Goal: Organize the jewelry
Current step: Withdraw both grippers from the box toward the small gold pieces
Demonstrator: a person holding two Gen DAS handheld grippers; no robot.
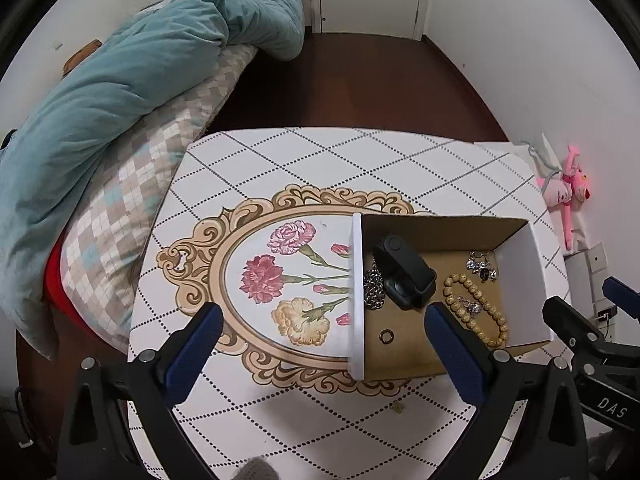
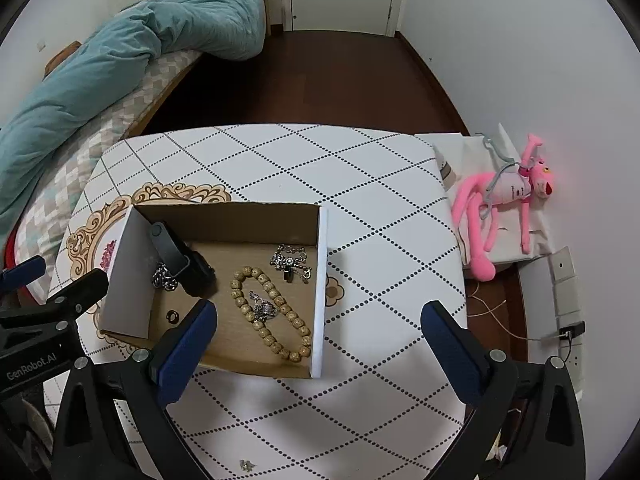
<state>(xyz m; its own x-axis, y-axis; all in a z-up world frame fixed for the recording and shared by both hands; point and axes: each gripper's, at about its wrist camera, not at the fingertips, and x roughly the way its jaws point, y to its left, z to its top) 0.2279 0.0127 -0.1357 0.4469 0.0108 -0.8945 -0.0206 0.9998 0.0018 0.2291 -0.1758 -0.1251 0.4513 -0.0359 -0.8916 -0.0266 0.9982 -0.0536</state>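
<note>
An open cardboard box (image 1: 357,292) (image 2: 323,300) with white outer walls sits on the table. Inside lie a black smart band (image 1: 406,272) (image 2: 182,258), a silver chain (image 1: 374,286) (image 2: 163,278), a wooden bead bracelet (image 1: 476,308) (image 2: 272,312), a small silver piece (image 2: 264,309) on the beads, a silver charm cluster (image 1: 482,266) (image 2: 290,262) and a small ring (image 1: 387,335) (image 2: 173,315). My left gripper (image 1: 324,336) is open and empty above the table, left of the box. My right gripper (image 2: 320,332) is open and empty over the box's near right corner.
The table (image 1: 320,160) (image 2: 380,220) has a white diamond-pattern cover with a floral medallion. A bed with a teal quilt (image 1: 140,72) (image 2: 120,52) stands to the left. A pink plush toy (image 1: 568,188) (image 2: 504,208) lies on a side surface to the right. Dark wooden floor lies beyond.
</note>
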